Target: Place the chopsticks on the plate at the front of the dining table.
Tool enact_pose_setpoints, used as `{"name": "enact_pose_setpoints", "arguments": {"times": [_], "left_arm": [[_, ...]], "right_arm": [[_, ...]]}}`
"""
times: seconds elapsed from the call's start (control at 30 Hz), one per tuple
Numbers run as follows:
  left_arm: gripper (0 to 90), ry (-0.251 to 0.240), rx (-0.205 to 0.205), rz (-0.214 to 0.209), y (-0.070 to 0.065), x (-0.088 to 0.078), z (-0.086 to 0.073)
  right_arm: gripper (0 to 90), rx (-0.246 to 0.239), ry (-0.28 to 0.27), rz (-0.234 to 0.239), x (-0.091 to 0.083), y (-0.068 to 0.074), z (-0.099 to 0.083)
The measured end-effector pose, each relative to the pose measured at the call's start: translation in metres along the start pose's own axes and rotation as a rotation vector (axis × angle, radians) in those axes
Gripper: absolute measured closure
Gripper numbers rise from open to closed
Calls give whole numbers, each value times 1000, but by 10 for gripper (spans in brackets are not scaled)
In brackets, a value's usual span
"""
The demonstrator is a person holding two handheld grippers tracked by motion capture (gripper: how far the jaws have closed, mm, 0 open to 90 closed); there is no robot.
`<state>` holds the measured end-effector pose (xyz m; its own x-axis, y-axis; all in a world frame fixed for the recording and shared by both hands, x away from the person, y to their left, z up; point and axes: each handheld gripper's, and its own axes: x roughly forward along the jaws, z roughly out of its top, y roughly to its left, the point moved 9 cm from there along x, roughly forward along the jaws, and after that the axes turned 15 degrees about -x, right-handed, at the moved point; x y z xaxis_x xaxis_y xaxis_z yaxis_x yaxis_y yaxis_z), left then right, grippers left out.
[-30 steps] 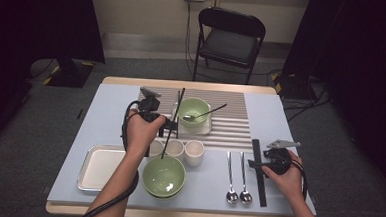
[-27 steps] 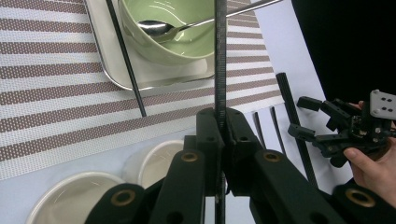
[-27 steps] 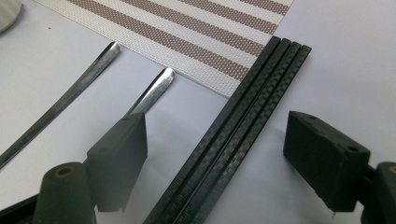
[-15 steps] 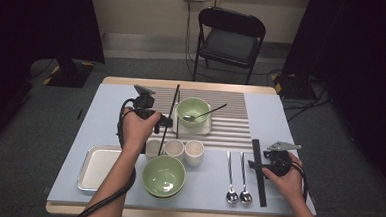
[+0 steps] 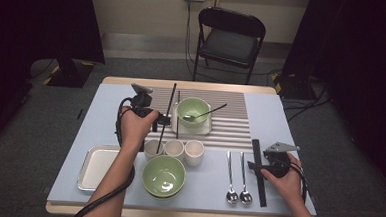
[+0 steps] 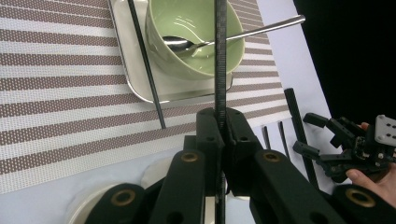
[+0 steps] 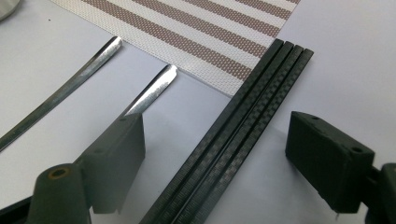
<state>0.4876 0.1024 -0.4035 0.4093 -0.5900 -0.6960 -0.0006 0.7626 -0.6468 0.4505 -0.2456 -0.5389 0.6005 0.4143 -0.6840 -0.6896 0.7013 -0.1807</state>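
the left gripper (image 5: 164,120) sits near the table's centre, just at the 9 o'clock side of the small steel tray (image 5: 174,121), with its jaws pinched tight on a single black chopstick (image 5: 167,116). in the left gripper view that chopstick (image 6: 220,60) stands straight up between the clamped pads and crosses in front of the green bowl (image 6: 196,35) on the tray. from above it slants from about 12 o'clock, over the striped placemat (image 5: 230,121), down toward 6 o'clock, where its lower end comes near the first of three small cups (image 5: 153,147). a second chopstick (image 5: 177,115) lies flat on the mat along the tray's 9 o'clock edge, apart from the held one. a spoon (image 5: 206,113) rests in the bowl with its handle pointing toward 2 o'clock. at the table's 4 o'clock corner the right gripper (image 5: 256,166) rests low over the bundle of black chopsticks (image 5: 258,172); in the right gripper view its jaws stand wide apart, one on either side of the bundle (image 7: 233,140), with a clear gap to each pad, so nothing is gripped. two spoons (image 5: 237,177) lie just at the 9 o'clock side of that bundle. a larger green bowl (image 5: 164,176) sits at 6 o'clock, with a flat steel tray (image 5: 92,167) beside it at 8 o'clock.
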Motion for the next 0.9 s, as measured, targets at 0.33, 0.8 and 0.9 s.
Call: {"name": "enact_pose_setpoints", "arguments": {"times": [0.33, 0.8, 0.9], "left_arm": [[861, -4, -9, -4, 1, 2, 4], [861, -7, -16, -4, 0, 12, 12], [862, -7, -23, -3, -1, 14, 14]], "right_arm": [[172, -12, 2, -1, 0, 1, 0], [171, -12, 2, 0, 0, 1, 0], [171, -14, 1, -1, 0, 1, 0]]}}
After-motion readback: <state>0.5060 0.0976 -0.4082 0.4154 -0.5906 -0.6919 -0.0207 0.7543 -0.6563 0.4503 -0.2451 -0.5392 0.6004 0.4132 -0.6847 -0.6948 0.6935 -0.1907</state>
